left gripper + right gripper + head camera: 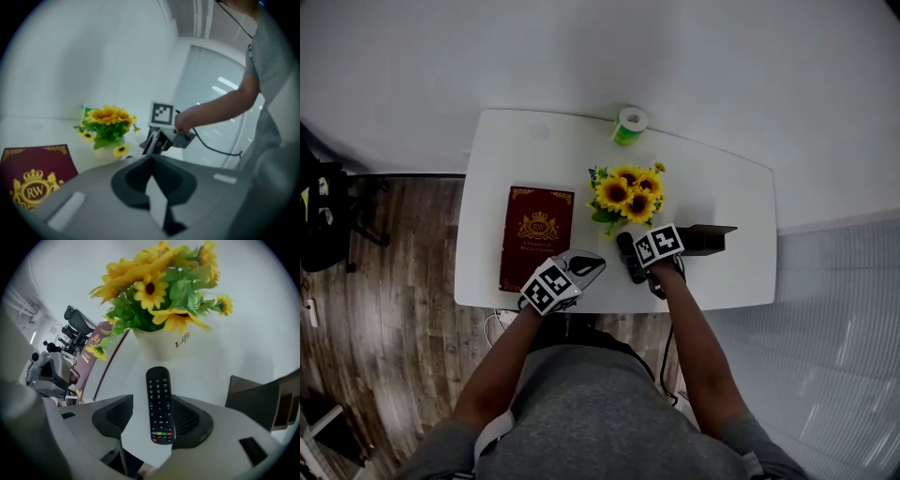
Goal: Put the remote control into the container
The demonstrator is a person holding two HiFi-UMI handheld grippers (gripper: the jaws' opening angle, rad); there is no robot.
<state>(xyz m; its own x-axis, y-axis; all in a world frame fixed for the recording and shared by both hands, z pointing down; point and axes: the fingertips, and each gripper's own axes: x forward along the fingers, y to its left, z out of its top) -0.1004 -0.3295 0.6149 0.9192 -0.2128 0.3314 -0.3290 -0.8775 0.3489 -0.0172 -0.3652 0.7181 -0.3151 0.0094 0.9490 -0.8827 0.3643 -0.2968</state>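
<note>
White desk (pixel 534 150) against a plain pale wall, wood-look floor (pixel 384 309) to my left, frosted panel on the right side. On the desk: dark red book (pixel 536 236) w/ gold crest, pot of sunflowers (pixel 626 195) near the middle, green tape roll (pixel 630 125) at the back edge, black office chair (pixel 323 216) off to the far left.

Task status: early, nothing placed yet. Remote control (pixel 160 404) lies flat on the desk, buttons up, just in front of the flower pot, near the front edge. Container (pixel 705 239) is the dark open box just to the right of the remote, apart from it, and looks empty from what I can see, tho its inside is only partly visible.

Right gripper (pixel 152 420) points steeply down over the remote; jaws spread wide w/ the remote btwn them. The remote sits close against one pad, the other pad is clear of it, so no squeeze on it yet, I'd say. Left gripper (pixel 151 176) hovers low by the book's near corner, jaws drawn together, nothing btwn them; looks idle.

Left to do, my read: close on the remote, lift, carry the short way right, drop into the container. Grab is the step in hand. Remote is slim and smooth, so a centred pinch across its width matters or it may twist out.
</note>
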